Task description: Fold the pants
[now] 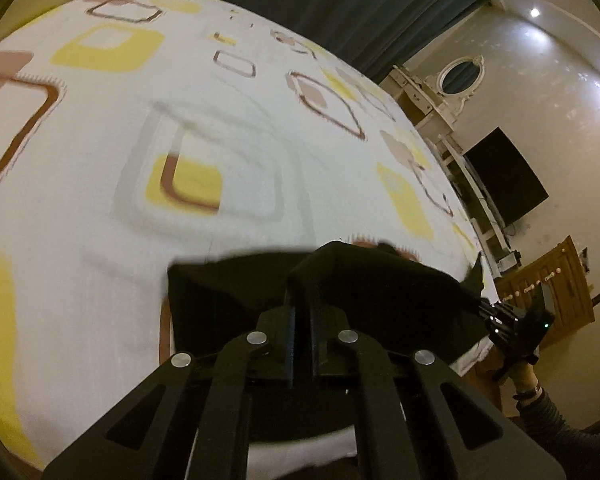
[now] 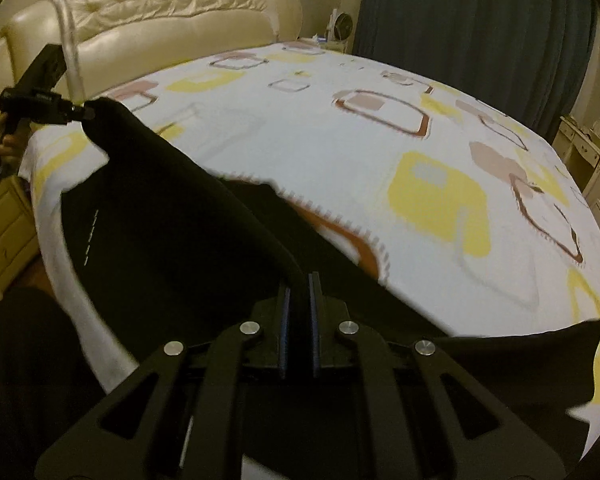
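The black pants (image 2: 172, 216) are held stretched above the near edge of the bed (image 2: 340, 152), each end clenched in one claw: left claw (image 1: 300, 304), right claw (image 2: 298, 292). Soft, light, limp cloth is judged; edges and corners are best pinched.

One pants (image 2: 172, 240), two grippers (image 2: 298, 280), one bed (image 2: 340, 152).

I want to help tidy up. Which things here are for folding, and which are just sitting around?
For the job: black pants; left gripper and right gripper, jaws shut on them; bed sheet.
Just there: headboard, curtain, television, oval mirror.
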Available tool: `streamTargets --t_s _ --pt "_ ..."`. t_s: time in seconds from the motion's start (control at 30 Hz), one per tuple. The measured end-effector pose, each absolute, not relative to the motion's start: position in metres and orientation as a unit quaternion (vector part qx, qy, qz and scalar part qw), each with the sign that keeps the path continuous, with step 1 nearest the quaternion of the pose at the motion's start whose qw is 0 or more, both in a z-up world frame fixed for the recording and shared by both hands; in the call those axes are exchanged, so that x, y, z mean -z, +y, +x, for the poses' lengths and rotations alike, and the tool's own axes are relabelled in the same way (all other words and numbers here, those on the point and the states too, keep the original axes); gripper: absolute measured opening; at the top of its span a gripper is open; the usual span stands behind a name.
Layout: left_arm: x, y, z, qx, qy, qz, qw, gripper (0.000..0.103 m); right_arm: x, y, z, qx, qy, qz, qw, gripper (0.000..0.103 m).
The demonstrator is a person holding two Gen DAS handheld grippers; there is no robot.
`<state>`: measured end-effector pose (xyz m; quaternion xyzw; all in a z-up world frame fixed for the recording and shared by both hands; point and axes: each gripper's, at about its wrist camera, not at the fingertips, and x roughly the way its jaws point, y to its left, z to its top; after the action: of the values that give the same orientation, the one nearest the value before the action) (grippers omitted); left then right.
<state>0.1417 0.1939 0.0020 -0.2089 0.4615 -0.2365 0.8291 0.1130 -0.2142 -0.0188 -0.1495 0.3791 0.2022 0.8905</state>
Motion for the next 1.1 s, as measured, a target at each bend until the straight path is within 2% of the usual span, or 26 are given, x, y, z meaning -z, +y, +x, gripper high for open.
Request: streamTargets --t_s 0.23,0.4,0.5,0.7,0.73,0.77,0.83,1.1 --pt "0.044 0.193 0.106 0.215 0.503 -0.223 0.807 0.006 0.066 -0.207 0.079 -0.201 0.422 -0.161 0.869 0.008" --pt "0.072 0.197 0.095 0.194 0.523 -0.249 0.792 0.009 0.077 -0.202 0.068 -0.191 0.427 -0.161 0.869 0.008" --pt "0.073 0.207 0.084 0.184 0.519 -0.275 0.789 0.015 0.077 -0.2 0.063 -0.186 0.427 -0.158 0.87 0.009" --pt "0.072 0.218 0.062 0.177 0.508 -0.334 0.774 0.016 0.08 -0.203 0.059 -0.178 0.426 -0.137 0.876 0.012" --pt "0.071 0.216 0.06 0.175 0.503 -0.341 0.775 0.019 0.08 -0.205 0.058 -0.178 0.426 -0.131 0.877 0.013" --pt "0.072 0.211 0.058 0.172 0.501 -0.343 0.776 0.028 0.081 -0.206 0.058 -0.177 0.426 -0.126 0.878 0.013" --pt "0.074 0.207 0.056 0.165 0.499 -0.344 0.778 0.034 0.081 -0.207 0.058 -0.175 0.426 -0.121 0.88 0.013" --pt "0.073 0.21 0.054 0.165 0.478 -0.409 0.76 0.034 0.081 -0.208 0.057 -0.172 0.424 -0.12 0.881 0.013"
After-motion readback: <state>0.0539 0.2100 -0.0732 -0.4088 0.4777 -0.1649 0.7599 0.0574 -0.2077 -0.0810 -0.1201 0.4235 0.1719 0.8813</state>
